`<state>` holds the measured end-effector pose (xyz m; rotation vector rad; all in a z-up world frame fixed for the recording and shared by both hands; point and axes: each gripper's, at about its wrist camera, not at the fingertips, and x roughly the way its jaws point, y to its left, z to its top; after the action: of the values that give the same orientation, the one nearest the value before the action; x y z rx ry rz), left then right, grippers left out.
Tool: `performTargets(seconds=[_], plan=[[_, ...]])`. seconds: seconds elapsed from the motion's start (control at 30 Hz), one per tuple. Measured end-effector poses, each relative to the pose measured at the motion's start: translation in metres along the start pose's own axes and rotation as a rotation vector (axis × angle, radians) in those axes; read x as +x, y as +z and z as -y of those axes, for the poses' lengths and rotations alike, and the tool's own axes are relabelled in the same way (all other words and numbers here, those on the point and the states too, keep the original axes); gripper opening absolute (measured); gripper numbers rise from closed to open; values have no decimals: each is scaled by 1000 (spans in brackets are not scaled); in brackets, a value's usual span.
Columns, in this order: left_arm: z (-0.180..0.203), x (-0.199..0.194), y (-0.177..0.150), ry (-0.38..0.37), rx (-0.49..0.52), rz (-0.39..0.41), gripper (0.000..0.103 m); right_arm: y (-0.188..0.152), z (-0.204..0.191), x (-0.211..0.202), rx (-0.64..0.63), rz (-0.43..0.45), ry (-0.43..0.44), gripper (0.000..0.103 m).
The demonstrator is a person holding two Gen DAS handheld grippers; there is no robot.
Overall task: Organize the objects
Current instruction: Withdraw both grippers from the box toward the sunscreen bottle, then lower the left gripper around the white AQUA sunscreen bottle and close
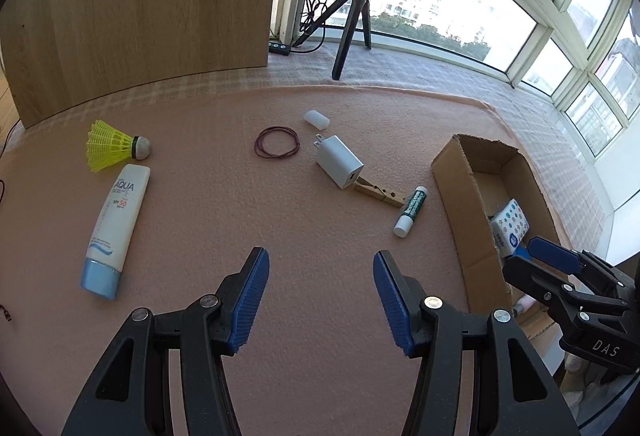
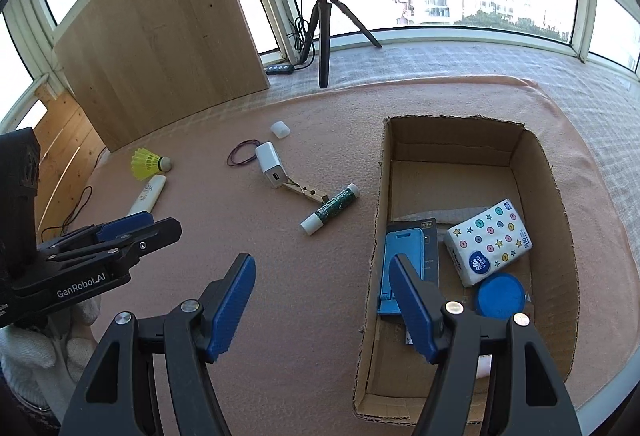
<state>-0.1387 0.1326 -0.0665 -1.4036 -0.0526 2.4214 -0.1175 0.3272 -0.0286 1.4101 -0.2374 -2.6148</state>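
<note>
On the pink blanket (image 1: pixel 200 215), both grippers gaping and empty, left gripper (image 1: pixel 321 268), right gripper (image 2: pixel 322 272), cardboard box (image 2: pixel 556 195) holding tissue pack (image 2: pixel 490 240), sunscreen tube (image 1: pixel 114 224) off left

Bright daylight floods in from the windows (image 1: pixel 460 19) at twelve to two o'clock, blown out white. Focus is sharp, shadows soft. Fisheye bends the edges; corners are black.
</note>
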Motion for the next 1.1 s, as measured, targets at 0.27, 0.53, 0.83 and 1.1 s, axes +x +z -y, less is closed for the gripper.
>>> performTargets(seconds=[0.27,0.53,0.83,1.1], plan=[[-82,-4,2,75,-65,-19,58,1,-47,17,-23,-19,41,66],[-149,8,16,113,-110,-49,58,-1,-77,27,-26,-37,62,66],[-207,37,27,16,-238,-95,57,-4,-96,32,-35,-49,61,66],[-224,53,28,-21,-256,-124,44,-7,-100,35,-38,-60,50,66]])
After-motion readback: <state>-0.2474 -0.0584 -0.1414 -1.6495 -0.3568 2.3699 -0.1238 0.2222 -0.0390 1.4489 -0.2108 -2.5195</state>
